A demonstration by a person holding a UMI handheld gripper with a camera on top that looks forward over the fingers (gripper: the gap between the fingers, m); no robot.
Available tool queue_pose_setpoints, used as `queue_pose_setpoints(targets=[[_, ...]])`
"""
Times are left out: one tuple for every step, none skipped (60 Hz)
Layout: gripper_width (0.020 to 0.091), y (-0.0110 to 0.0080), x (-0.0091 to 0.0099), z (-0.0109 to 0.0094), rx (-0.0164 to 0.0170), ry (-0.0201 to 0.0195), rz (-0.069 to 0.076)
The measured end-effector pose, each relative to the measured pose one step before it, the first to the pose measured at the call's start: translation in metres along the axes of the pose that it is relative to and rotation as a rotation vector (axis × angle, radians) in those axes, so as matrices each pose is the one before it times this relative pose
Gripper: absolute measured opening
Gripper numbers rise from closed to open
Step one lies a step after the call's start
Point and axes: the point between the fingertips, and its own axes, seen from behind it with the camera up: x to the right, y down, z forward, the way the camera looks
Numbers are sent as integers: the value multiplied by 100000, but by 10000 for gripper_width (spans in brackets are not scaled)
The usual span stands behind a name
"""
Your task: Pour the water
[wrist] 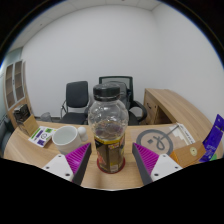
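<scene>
the gripper (109, 163) appears to pinch the lidded bottle (108, 130) upright between its pink pads, well short of the white cup (65, 136) on the table (20, 150), so carry it level, then tilt slowly over the rim.

Gripper view: rides on the gripper (110, 160); faces forward along its two fingers; level over the table (40, 150)
Nearness: very close to the bottle (108, 125)
Far field: chairs (78, 100) and white wall beyond
</scene>
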Motion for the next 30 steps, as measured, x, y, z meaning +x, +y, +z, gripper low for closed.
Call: queue_pose_setpoints(targets=[[839,-55,56,-636,-647,862,-617],[855,-66,-5,-679,-548,799,-820],[861,-18,0,-733,-623,752,-947],[861,7,-18,-790,-718,909,-948],[859,-31,-151,-857,-573,419,-984],[857,-95,-178,-902,-358,237,-841],[858,-101,-202,-965,-245,284,-654],[859,-29,-213,-1025,-457,371,-308],[858,5,-249,-1064,-645,413,109],[860,-23,-199,-1016,-816,16,364],[860,31,-386,-1124,-661,-92,91],[860,51,-462,-1137,-593,-165,-31],[859,74,-406,-1147,-623,-77,-61],[860,144,-237,-958,-676,154,-228],[860,114,-334,-1102,-652,137,-241],[859,64,-308,-1105,-397,251,-240],[857,55,-362,-1114,-162,283,-23],[857,115,-319,-1089,-256,334,255],[857,221,-318,-1079,-520,298,233],[857,160,-450,-1214,-798,8,-72],[858,223,-356,-1020,-563,138,-21],[858,205,-361,-992,-416,179,288],[858,235,-313,-985,-377,109,509],[857,257,-417,-950,-379,-28,505],[858,247,-385,-927,-396,-229,216],[858,232,-380,-897,-243,-277,33],[858,226,-293,-890,-204,-33,303],[858,272,-193,-830,-192,322,661],[858,249,-192,-785,-270,413,642],[859,214,-204,-670,-292,237,181]])
